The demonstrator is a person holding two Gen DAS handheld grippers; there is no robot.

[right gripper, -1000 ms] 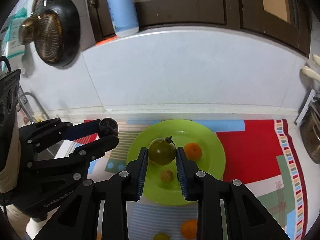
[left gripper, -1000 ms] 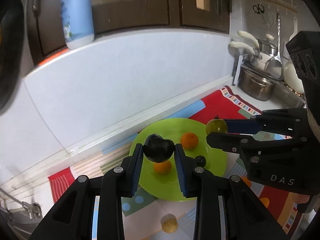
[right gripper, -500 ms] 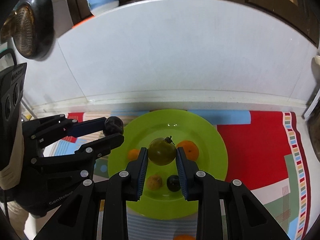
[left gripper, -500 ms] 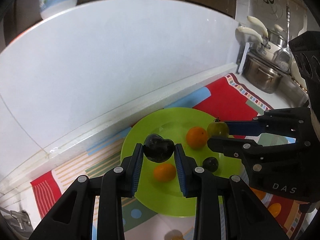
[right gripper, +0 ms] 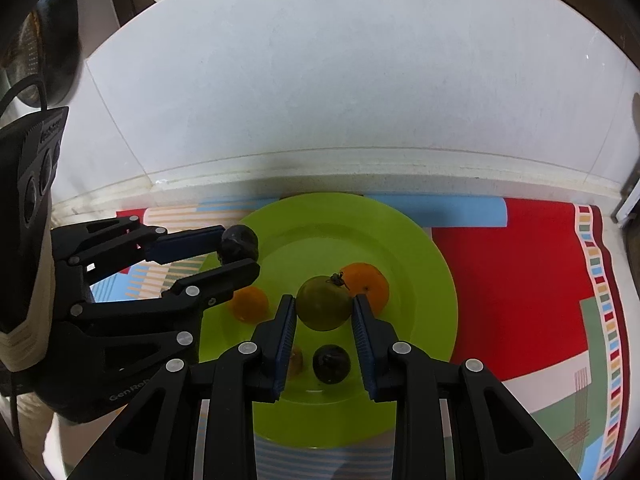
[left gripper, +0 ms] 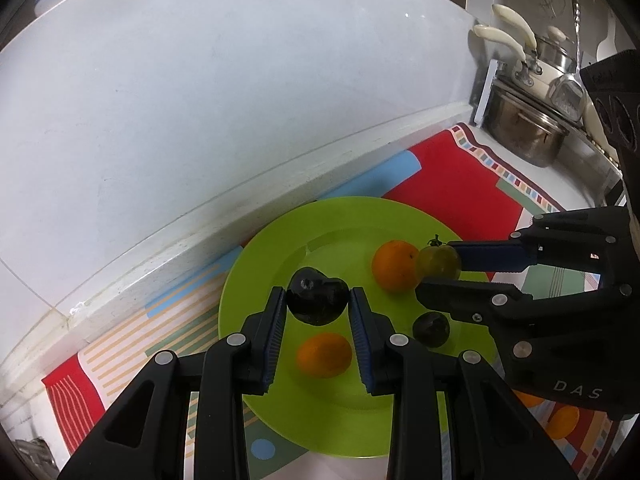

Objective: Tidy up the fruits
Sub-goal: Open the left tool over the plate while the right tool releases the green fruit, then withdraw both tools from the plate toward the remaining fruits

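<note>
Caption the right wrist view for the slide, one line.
Right gripper holds a green tomato above the green plate; left gripper carries a dark plum.

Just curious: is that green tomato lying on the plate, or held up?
Held up: the right gripper is shut on the green tomato, above the green plate.

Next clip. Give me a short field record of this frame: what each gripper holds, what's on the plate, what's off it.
left gripper: shut on dark plum, above the green plate
right gripper: shut on green tomato, also above the plate
lying on plate: large orange, small orange, small dark fruit, a brownish fruit partly hidden by the right gripper
off plate: two orange fruits on the patterned mat
background: steel pot
</note>
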